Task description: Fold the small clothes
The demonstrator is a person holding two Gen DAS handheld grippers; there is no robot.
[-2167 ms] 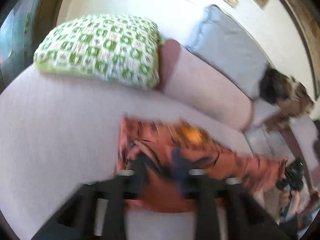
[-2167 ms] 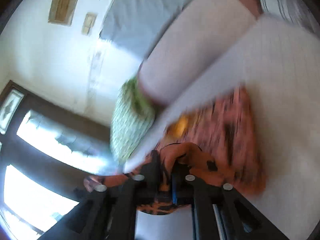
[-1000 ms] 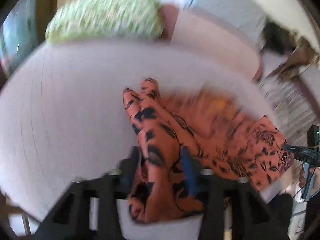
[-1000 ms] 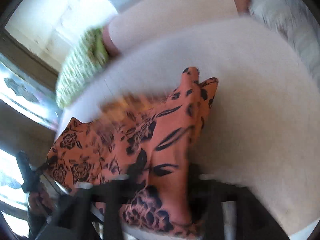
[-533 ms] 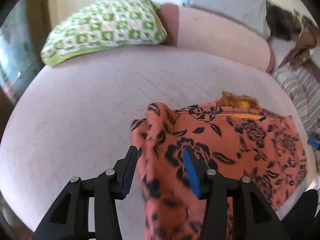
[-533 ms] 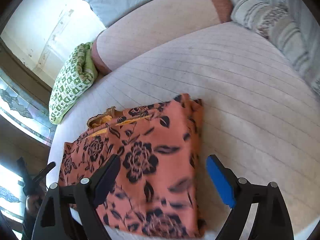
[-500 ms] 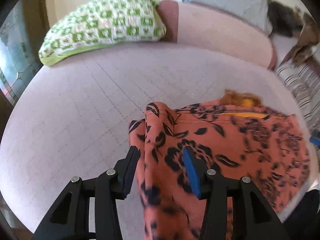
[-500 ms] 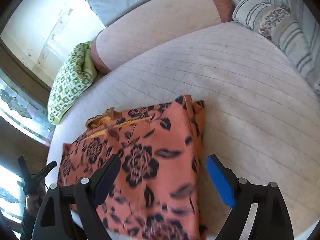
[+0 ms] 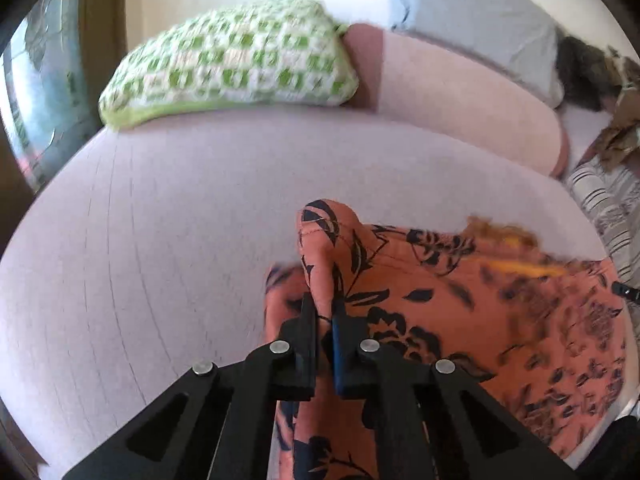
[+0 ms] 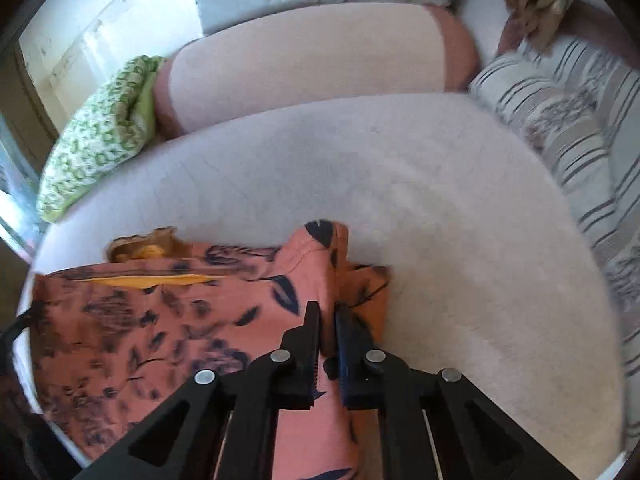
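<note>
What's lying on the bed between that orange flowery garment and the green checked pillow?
Nothing: in the left wrist view, only bare pale bedcover stretches from the orange garment to the green checked pillow.

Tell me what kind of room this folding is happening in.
Most likely a bedroom at home: the floral orange garment lies on a bed with a pale pink cover, backed by a pink bolster and a green-and-white checked pillow.
</note>
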